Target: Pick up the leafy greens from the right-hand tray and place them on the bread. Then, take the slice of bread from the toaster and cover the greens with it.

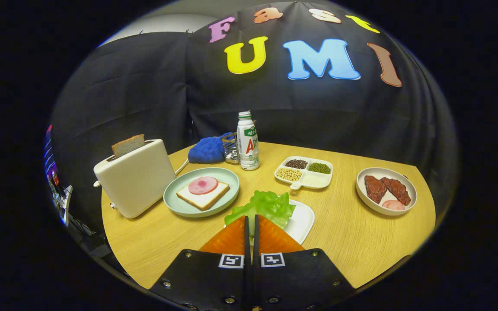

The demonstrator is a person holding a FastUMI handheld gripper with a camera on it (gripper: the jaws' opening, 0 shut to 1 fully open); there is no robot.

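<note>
I see my gripper [251,221] low centre, fingers nearly together with greens between their tips, grip unconfirmed; leafy greens [266,206] lie on the white tray [301,222] — light, floppy, tear-prone, best pinched at a thick fold.

A drink bottle [247,141], blue cloth [208,150], divided dish of beans [304,172] and bowl of meat [386,190] on the wooden bench [348,233].

Tool [251,218] fingers hide near edge of greens [266,206] & tray [301,220].
</note>
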